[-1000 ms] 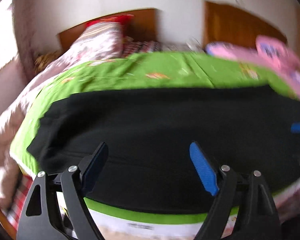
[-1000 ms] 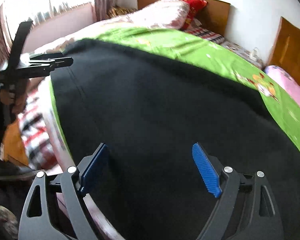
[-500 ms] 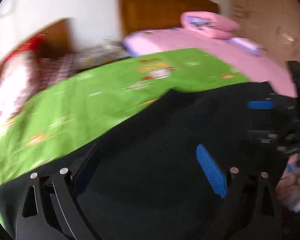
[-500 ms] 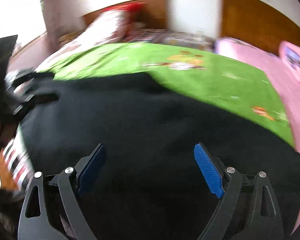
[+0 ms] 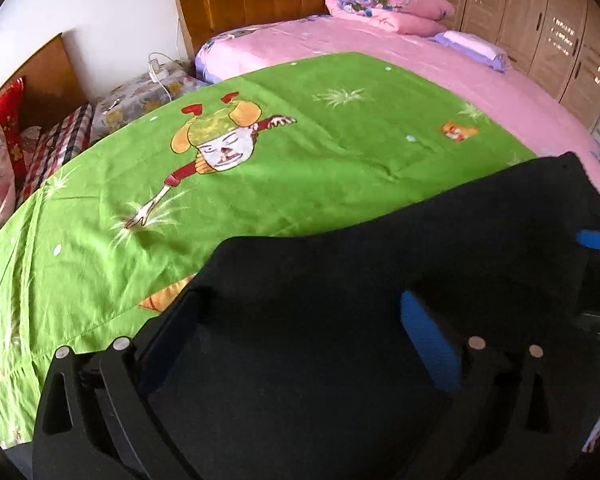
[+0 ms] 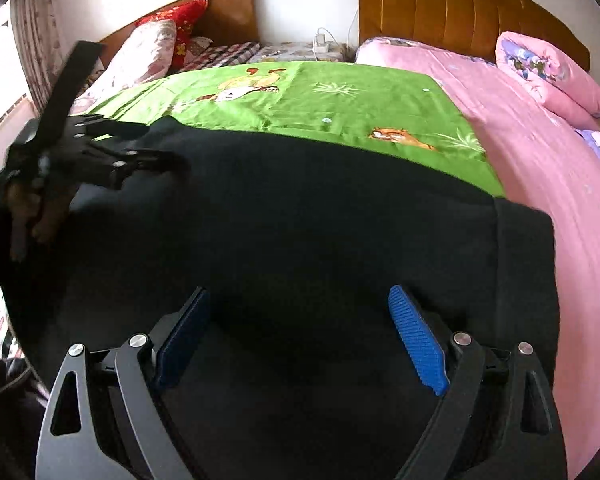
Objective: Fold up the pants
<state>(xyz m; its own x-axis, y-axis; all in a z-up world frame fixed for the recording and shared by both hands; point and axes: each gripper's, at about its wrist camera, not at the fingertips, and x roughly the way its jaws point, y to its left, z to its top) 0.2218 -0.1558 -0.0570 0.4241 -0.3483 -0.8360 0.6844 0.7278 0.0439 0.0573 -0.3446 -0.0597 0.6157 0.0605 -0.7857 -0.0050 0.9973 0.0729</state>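
The black pants [image 5: 380,264] lie flat across the near part of the bed on a green cartoon sheet [image 5: 260,168]. They also fill the right wrist view [image 6: 300,220]. My left gripper [image 5: 300,320] is open and empty, low over the pants near their left end. It also shows at the left of the right wrist view [image 6: 168,160]. My right gripper [image 6: 300,320] is open and empty over the middle of the pants. One of its blue pads shows at the right edge of the left wrist view [image 5: 596,239].
A pink bed [image 6: 540,152] with a rolled pink quilt [image 6: 552,72] lies to the right. Pillows [image 6: 156,48] and wooden headboards [image 6: 440,12] stand at the back. A wardrobe [image 5: 540,28] stands at the far right.
Both grippers have swung to the right over the pants, still open. The left view has turned from the pillow end toward the pink bed and now sits at the pants' left end.
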